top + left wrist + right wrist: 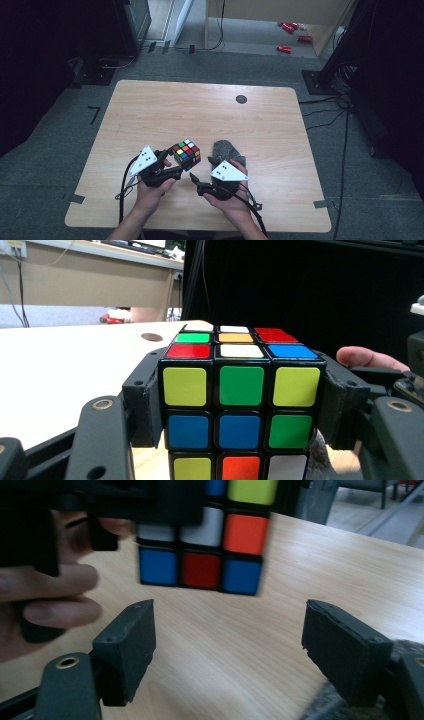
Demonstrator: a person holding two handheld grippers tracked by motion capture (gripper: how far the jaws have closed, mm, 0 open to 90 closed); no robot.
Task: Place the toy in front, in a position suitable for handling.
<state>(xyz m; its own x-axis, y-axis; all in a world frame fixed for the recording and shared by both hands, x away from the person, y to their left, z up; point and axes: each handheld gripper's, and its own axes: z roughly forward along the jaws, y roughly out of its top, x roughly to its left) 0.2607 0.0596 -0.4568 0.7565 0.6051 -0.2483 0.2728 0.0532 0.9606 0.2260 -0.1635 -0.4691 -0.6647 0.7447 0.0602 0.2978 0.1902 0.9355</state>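
One cube (187,154) clamped in left gripper (176,170), one grey cloth (226,150) beside.

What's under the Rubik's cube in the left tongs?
Bare wooden table: the Rubik's cube hangs above it, clamped by the left tongs. Grey fuzzy object lies beside it.

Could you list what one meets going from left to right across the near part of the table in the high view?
Left gripper → Rubik's cube, clamped in its jaws → right gripper, jaws open and empty → grey furry thing on the table.
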